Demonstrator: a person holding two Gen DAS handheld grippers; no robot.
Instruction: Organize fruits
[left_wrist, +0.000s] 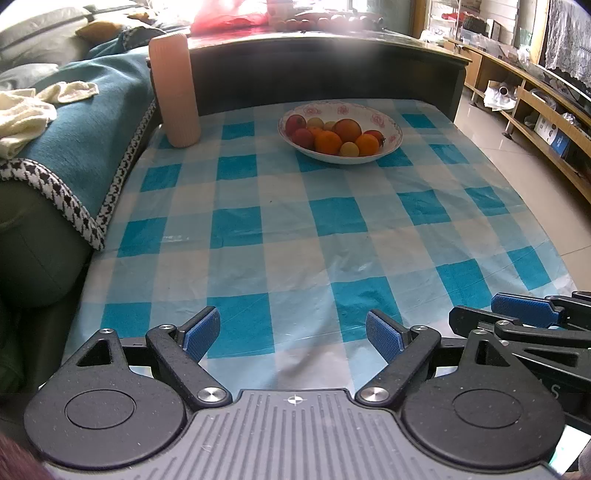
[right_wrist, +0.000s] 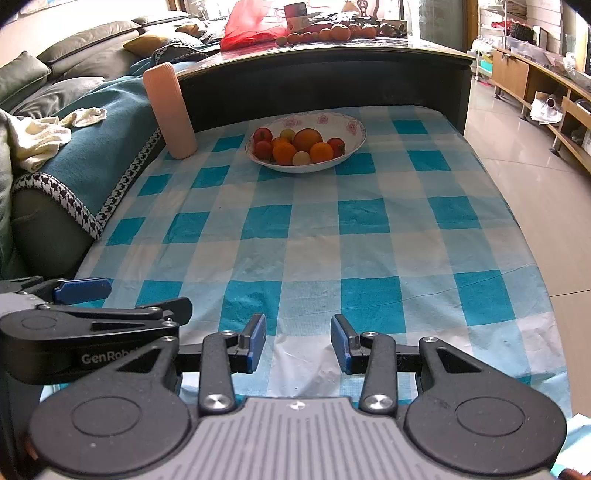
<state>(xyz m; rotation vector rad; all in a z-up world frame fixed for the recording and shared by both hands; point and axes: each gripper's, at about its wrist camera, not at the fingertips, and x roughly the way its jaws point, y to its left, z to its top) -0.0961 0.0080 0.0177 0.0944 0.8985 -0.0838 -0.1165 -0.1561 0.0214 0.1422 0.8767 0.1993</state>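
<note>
Blue-checked plastic tablecloth (left_wrist: 295, 229) covering low table, mostly bare. Both grippers hovering at near edge, fingers apart, holding nothing: left gripper (left_wrist: 293, 334), right gripper (right_wrist: 298, 341). Fruits sitting piled in floral bowl (right_wrist: 354, 129) at far side, well apart. Looks like start or finish, can't tell; next reach needing long forward travel. Pink ribbed cylinder (left_wrist: 173, 88) standing beside sofa throw; tiled floor on right.

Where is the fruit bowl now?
In both views the fruit bowl stands at the far end of the checked tablecloth, just right of the upright pink cylinder.
</note>
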